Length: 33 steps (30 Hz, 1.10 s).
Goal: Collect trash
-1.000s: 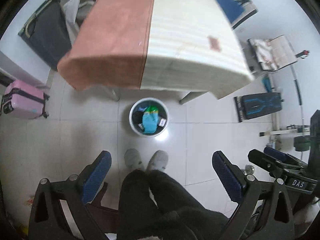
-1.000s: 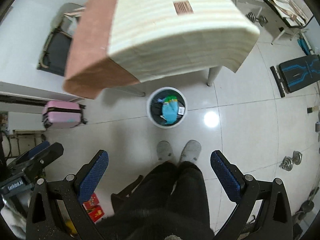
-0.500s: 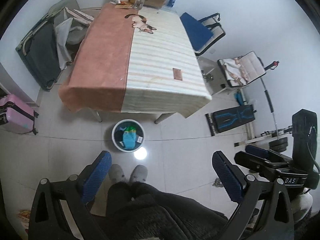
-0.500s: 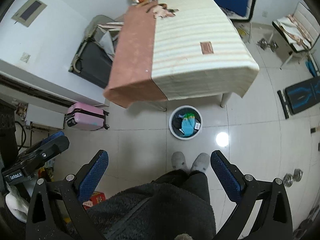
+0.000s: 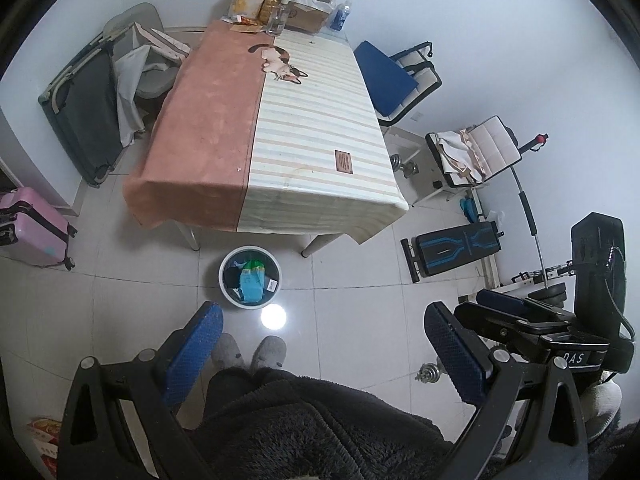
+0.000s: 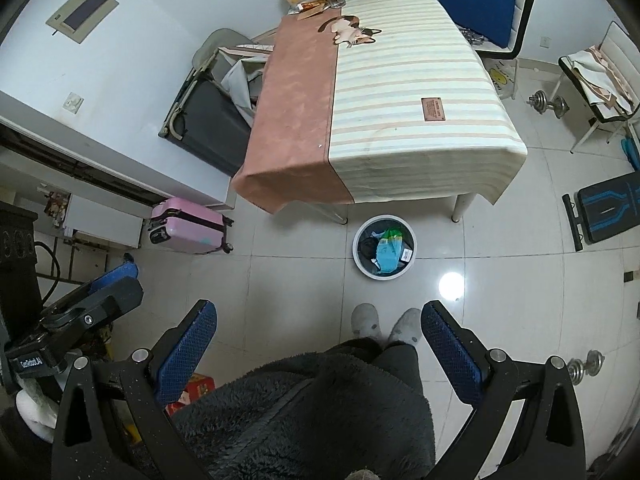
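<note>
We see open floor (image 6: 280, 280) around the trash bin (image 6: 384, 249); the surface (image 6: 400, 120) edge overhangs just behind it

Floor (image 6: 280, 280): glossy pale tile, lamp glare. Tabletop (image 6: 400, 92): matt cloth cover, pink half plus striped cream half. Bin (image 6: 412, 252): smooth white plastic. Tool pads (image 6: 186, 354): blue, dimpled rubbery texture; frames matt black plastic. Robe (image 6: 320, 412): dark fuzzy fleece.

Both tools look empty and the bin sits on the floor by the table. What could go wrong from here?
The trash bin stands just ahead of the person's slippers, so a step forward might kick it over. Dumbbells lie on the floor nearby, a possible trip hazard. Both the left tool and right tool are open and hold nothing.
</note>
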Available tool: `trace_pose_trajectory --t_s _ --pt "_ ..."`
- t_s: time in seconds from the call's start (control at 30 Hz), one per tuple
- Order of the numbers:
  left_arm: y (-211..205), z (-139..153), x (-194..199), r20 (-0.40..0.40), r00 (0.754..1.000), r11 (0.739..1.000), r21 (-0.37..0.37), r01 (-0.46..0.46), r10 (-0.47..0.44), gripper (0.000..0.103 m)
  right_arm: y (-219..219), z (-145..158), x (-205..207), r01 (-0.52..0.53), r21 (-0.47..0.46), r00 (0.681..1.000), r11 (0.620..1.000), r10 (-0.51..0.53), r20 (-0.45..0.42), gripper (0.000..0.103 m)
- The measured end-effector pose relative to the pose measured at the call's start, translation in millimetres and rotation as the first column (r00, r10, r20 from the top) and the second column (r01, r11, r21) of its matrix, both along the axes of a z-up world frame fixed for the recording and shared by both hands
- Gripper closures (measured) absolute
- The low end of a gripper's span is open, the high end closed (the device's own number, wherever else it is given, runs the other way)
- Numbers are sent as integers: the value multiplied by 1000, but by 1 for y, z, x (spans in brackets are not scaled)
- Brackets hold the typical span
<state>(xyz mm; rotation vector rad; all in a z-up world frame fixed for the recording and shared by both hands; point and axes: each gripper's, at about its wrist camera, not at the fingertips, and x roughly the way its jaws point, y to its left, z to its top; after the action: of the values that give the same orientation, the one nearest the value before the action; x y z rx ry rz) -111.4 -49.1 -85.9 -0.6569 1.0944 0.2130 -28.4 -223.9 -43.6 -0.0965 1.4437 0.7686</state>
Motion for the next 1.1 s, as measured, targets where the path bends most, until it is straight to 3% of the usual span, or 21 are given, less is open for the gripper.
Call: trace_pose_trajectory --t_s 1.1 --pt "-4 0 6 -14 1000 1000 6 1 -1 0 2 10 3 9 -15 1000 1000 -9 11 0"
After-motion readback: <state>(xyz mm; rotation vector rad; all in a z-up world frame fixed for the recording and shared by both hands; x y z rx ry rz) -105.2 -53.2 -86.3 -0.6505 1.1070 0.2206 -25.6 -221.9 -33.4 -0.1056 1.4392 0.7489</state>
